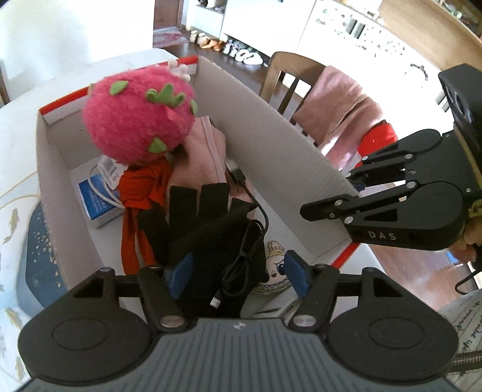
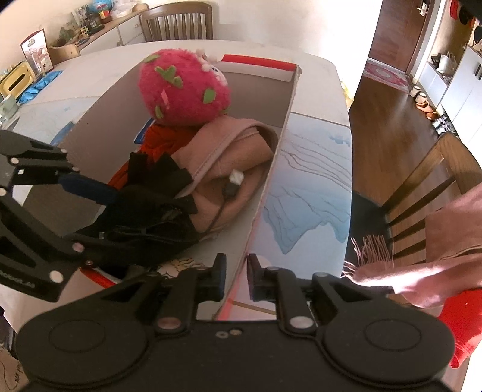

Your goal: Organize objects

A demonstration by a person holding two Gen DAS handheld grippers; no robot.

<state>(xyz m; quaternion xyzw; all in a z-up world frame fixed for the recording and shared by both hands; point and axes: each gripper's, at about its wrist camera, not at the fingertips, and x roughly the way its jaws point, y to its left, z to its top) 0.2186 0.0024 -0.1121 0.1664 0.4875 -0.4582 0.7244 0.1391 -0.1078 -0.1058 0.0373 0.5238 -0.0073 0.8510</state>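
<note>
A white cardboard box (image 1: 271,126) with red flaps stands on the table. In it lie a pink strawberry plush (image 1: 135,117), a folded pink cloth (image 1: 208,150), an orange cloth (image 1: 144,187), a blue-white packet (image 1: 93,199), a black glove (image 1: 198,223) and a black cable (image 1: 241,259). My left gripper (image 1: 238,271) is open above the glove and cable at the box's near end. My right gripper (image 2: 236,277) straddles the box's right wall (image 2: 271,181) near the corner, its jaws a narrow gap apart around the wall. The plush (image 2: 180,87) also shows in the right wrist view.
A wooden chair (image 1: 289,81) draped with a pink scarf (image 1: 337,102) stands right of the table. The tablecloth (image 2: 310,181) has blue print. Another chair (image 2: 177,21) and a cluttered sideboard (image 2: 60,39) are beyond the table. Wood floor (image 2: 391,99) lies to the right.
</note>
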